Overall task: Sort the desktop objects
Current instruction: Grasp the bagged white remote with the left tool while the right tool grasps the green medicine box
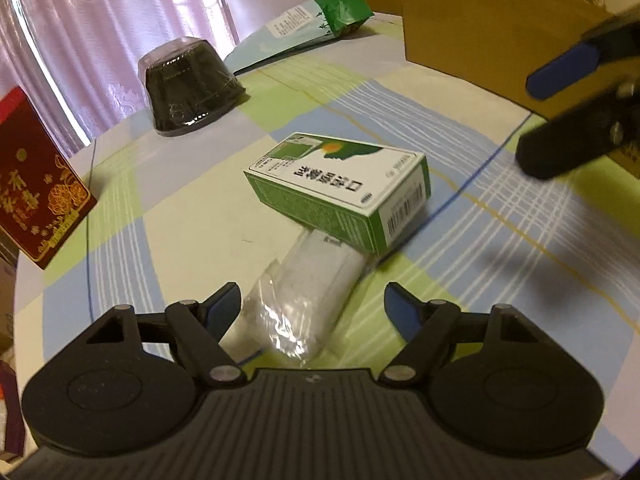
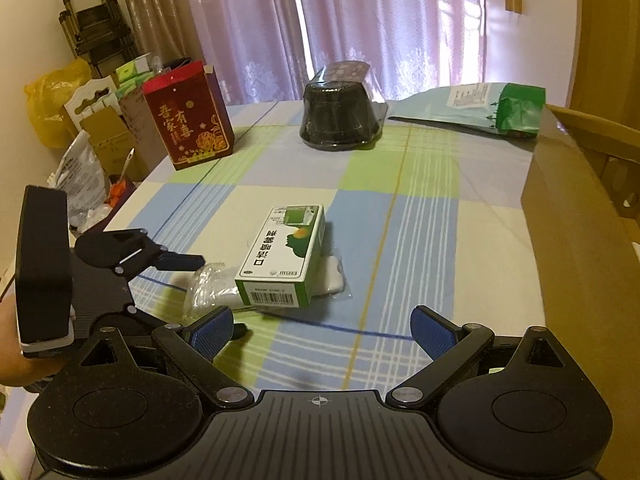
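While both claws hang spread and empty over the checked cloth (image 2: 420,208), the left claw (image 1: 314,312) sits nearest the wrapped white packet (image 1: 308,300), whose long axis runs toward one o'clock under the green-and-white box (image 1: 340,188). The right claw (image 2: 322,330) faces that box at twelve, farther off.

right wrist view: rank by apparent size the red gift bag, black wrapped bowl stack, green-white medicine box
1. red gift bag and green-white medicine box: they look about alike, and the box lies nearer the camera, so I won't rank them.
2. black wrapped bowl stack: a little smaller, far back on the table.
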